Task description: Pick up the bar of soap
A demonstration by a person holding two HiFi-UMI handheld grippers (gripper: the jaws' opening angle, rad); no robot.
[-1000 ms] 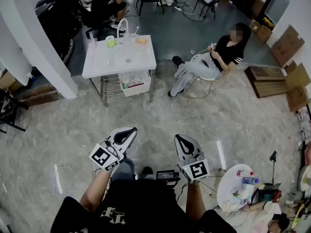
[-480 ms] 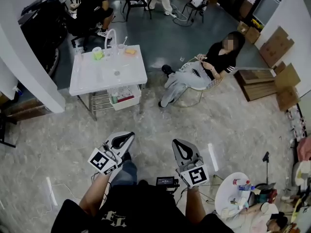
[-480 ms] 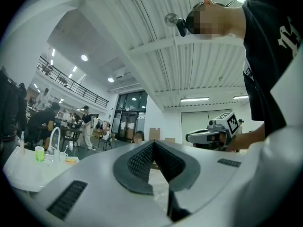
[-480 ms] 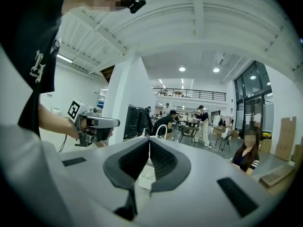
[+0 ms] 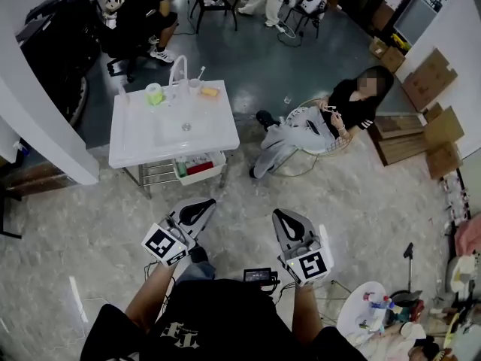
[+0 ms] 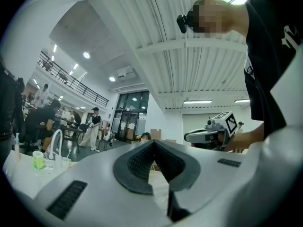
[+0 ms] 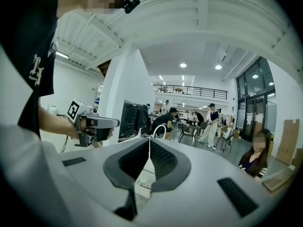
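Sink table (image 5: 135, 138) ahead | soap (image 5: 210, 92) on far edge — well beyond left gripper (image 5: 200, 204), right gripper (image 5: 280, 215) | jaws clenched, empty

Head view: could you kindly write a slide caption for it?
Shut and empty, the left gripper and right gripper point toward the white sink stand.

The person is wearing a black short-sleeved T-shirt (image 5: 218, 314) bearing pale lettering, with blue-grey trousers (image 5: 192, 268) and a dark shoe (image 5: 199, 255) showing below it. A small black camera (image 6: 182, 21) is sitting at the head. The left tongs (image 5: 204, 204) and right tongs (image 5: 279, 214) are each wearing a smooth light-grey shell, with black ribbed pads (image 6: 137, 167) forming a teardrop outline and dark slotted strips lying on the flanks. The left cube (image 5: 164, 244) and right cube (image 5: 308, 265) are showing white faces printed with black square markers.
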